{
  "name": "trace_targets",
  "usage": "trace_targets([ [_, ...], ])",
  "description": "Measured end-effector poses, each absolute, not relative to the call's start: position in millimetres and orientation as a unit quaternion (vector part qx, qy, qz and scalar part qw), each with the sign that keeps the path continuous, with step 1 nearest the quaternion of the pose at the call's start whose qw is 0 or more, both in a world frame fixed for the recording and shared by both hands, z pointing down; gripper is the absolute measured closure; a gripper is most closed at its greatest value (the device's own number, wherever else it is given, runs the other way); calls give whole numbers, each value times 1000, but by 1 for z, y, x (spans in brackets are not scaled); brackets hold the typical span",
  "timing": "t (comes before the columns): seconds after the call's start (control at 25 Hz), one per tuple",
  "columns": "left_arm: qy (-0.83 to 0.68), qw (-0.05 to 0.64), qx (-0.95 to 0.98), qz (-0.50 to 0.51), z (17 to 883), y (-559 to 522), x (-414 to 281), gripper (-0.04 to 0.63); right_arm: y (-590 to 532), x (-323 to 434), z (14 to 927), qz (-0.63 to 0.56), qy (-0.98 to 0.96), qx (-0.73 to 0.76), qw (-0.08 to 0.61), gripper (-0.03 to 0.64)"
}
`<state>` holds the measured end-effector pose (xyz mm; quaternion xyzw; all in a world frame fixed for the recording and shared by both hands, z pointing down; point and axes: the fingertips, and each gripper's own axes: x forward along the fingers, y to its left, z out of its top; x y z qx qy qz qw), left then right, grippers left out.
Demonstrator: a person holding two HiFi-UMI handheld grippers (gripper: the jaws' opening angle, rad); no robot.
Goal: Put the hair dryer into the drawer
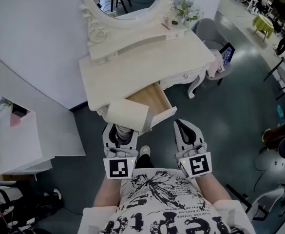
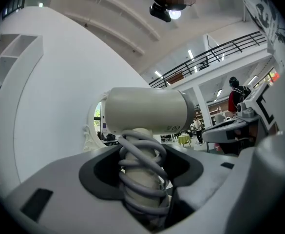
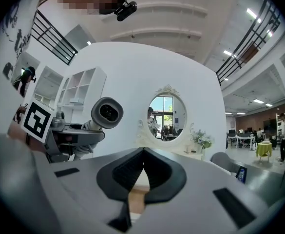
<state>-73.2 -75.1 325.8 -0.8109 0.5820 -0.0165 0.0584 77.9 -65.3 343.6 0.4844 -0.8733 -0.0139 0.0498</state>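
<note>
Two grippers sit low in the frame. The left gripper [image 1: 119,130] is clamped on the cord-wrapped handle of the hair dryer [image 1: 127,114], so its big end points at the open drawer [image 1: 149,99], mid-frame, not in yet. The right gripper [image 1: 187,126] is pinched together, empty, likely kept free. The cream dressing table [image 1: 132,67] stands on a dark grey floor [image 1: 230,111], mirror [image 1: 132,1] at top.

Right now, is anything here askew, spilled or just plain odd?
Nothing is spilled or broken. Two things stand out: the drawer of the dressing table stands open, and the hair dryer sits in the left gripper, clamped by its handle with the cord wound round it.
</note>
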Motion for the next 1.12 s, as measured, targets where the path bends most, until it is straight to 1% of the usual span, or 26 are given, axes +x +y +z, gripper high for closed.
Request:
trace_targets([
  [0.28,553,41,-831,-36,342,-167,-106,344,-157,39,350,-8,-868,492,60,600],
  [0.44,536,42,-842,-47,352,-200,-109,344,-191,31,359,5,-867,493,70,600],
  [0.6,519,24,-851,-77,374,-222,-105,344,-217,30,371,20,-867,491,85,600],
  [0.88,482,-13,-860,-166,444,-245,-82,344,-247,41,400,60,-873,472,107,600],
  [1.12,443,-58,-860,-248,526,-249,-64,344,-258,59,434,98,-869,467,130,600],
])
